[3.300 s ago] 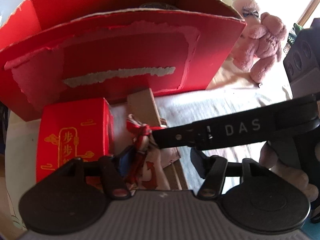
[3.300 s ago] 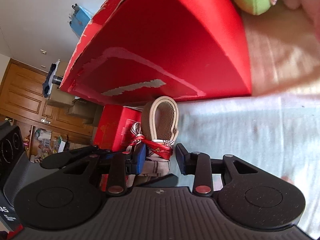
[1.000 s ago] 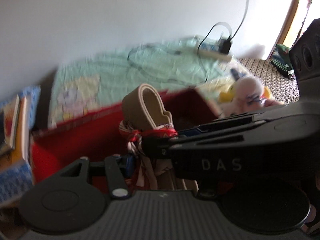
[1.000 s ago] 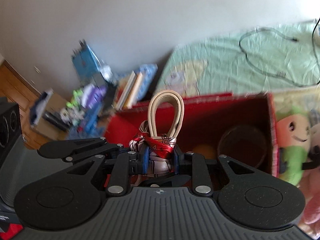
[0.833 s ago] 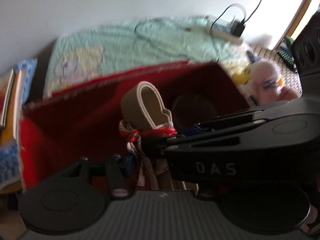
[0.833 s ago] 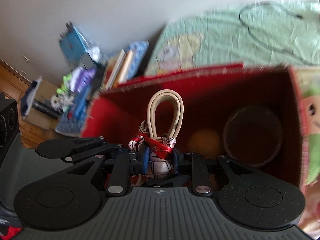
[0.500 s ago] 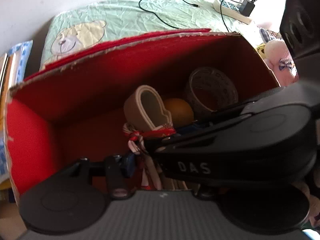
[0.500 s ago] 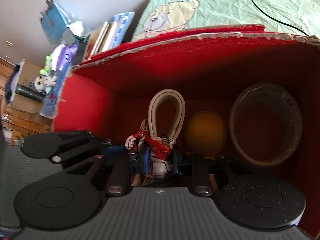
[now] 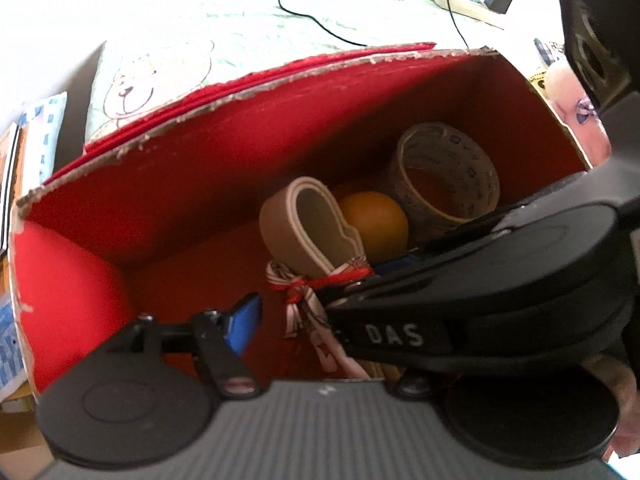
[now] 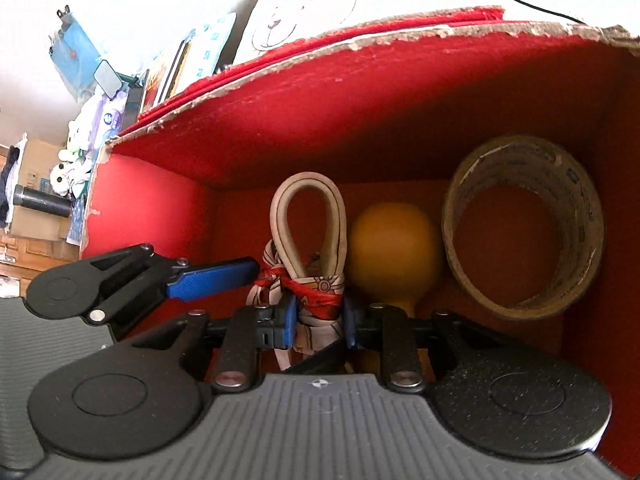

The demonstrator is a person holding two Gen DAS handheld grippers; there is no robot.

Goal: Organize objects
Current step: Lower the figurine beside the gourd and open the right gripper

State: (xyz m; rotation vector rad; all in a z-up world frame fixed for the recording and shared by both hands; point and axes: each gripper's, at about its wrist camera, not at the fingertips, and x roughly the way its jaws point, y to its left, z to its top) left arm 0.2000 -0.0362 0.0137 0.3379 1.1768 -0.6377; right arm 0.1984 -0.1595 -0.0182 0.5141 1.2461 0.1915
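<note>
Right hand-held gripper holds the strap bundle inside the red box, loop pointing straight ahead

The right hand-held gripper (image 10: 318, 326) is clamped on the scarf-tied strap bundle (image 10: 306, 240) at its knotted waist, and the bundle's long axis runs directly forward along the fingers, its beige loop reaching toward the back wall of the red box (image 10: 360, 92). Just to its right sits the orange ball (image 10: 390, 248), with the tape roll (image 10: 524, 224) beyond it against the right wall. The left hand-held gripper (image 9: 316, 316) stands open beside the knot, its blue pad (image 9: 242, 322) clear of the fabric, so the right one alone carries the load. Free floor lies to the left of the bundle; my read is that releasing there is what comes next.
</note>
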